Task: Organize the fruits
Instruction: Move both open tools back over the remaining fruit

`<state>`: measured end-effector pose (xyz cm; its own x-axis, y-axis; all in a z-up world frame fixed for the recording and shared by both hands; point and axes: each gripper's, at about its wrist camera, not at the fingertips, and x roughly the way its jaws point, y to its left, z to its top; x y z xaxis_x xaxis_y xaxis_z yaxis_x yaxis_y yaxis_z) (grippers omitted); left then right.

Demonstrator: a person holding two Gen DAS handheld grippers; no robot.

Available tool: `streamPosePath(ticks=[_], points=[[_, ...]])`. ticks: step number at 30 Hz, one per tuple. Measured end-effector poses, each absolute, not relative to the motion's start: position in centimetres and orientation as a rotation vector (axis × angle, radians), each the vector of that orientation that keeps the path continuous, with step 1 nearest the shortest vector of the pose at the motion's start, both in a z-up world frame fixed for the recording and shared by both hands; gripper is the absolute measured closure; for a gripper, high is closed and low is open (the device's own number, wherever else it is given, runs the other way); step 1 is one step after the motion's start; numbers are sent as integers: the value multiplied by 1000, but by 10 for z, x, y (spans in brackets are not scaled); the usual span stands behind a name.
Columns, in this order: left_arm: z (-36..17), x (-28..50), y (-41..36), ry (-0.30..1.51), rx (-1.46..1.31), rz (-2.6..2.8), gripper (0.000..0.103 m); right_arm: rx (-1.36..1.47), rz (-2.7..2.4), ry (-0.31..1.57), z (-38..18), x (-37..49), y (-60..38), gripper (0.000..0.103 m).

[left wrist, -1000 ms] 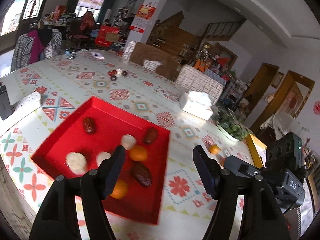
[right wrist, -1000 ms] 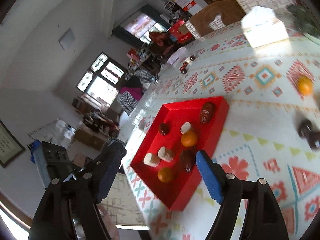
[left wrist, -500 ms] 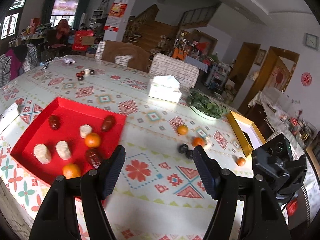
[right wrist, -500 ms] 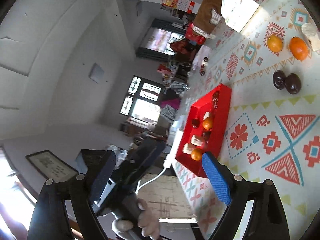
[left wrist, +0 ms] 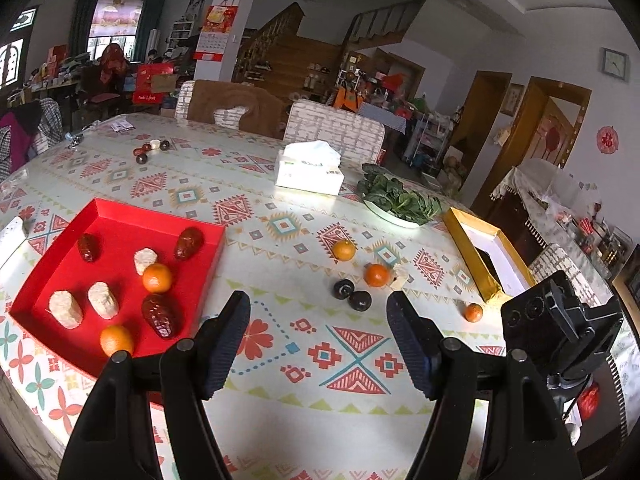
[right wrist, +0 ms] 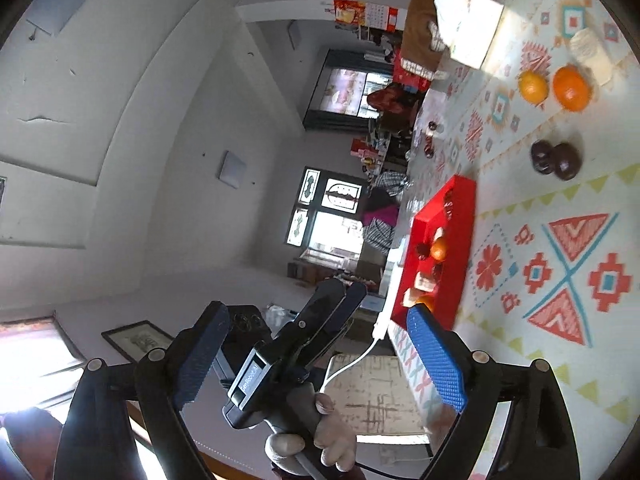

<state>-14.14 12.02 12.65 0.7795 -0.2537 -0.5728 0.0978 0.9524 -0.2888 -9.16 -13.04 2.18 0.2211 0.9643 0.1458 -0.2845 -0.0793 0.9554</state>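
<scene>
A red tray (left wrist: 116,216) at the left of the table holds oranges, dark red dates and pale cake pieces. Loose on the cloth to its right lie an orange (left wrist: 344,249), a second orange (left wrist: 377,275), two dark round fruits (left wrist: 352,295) and a small orange (left wrist: 473,312). My left gripper (left wrist: 320,344) is open and empty, above the cloth near the front edge. My right gripper (right wrist: 320,360) is open and empty, rolled on its side; the tray (right wrist: 460,216), oranges (right wrist: 570,87) and dark fruits (right wrist: 556,158) lie at its right.
A tissue box (left wrist: 310,170), a plate of greens (left wrist: 400,204) and a gold-edged box (left wrist: 480,256) stand behind and right of the loose fruit. More small fruits (left wrist: 150,150) lie far back left. Chairs stand behind the table.
My left gripper has swung right, from over the red tray to the loose fruit. My right gripper has rolled onto its side and turned away from the tray. Both stayed open.
</scene>
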Motion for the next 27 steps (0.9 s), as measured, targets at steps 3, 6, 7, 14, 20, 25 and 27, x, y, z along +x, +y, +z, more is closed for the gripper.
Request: streamPosePath(ticks=[3,6,7,14,20,25,27], points=[[124,-138,112,663,-243,-201,33,1177,1202,775,21,-91,-138,8],[121,-133,108,673,-239,-210,33,1148,1166,783,21,-91,-148,8],[119,-131,107,678,-238,-213,33,1131,1148,789,22,-90,-151,8],[111,-122,107,703,-243,-212,33,908,890,819,37,-82,-174,8],[105,-116,105,720,-241,-215,33,798,763,818,43,-72,-193,8],[100,-108,100,735,-235,-218,33,720,686,817,47,-64,-205,8],[99,-107,99,741,-231,-218,33,667,642,810,51,-61,-208,8]])
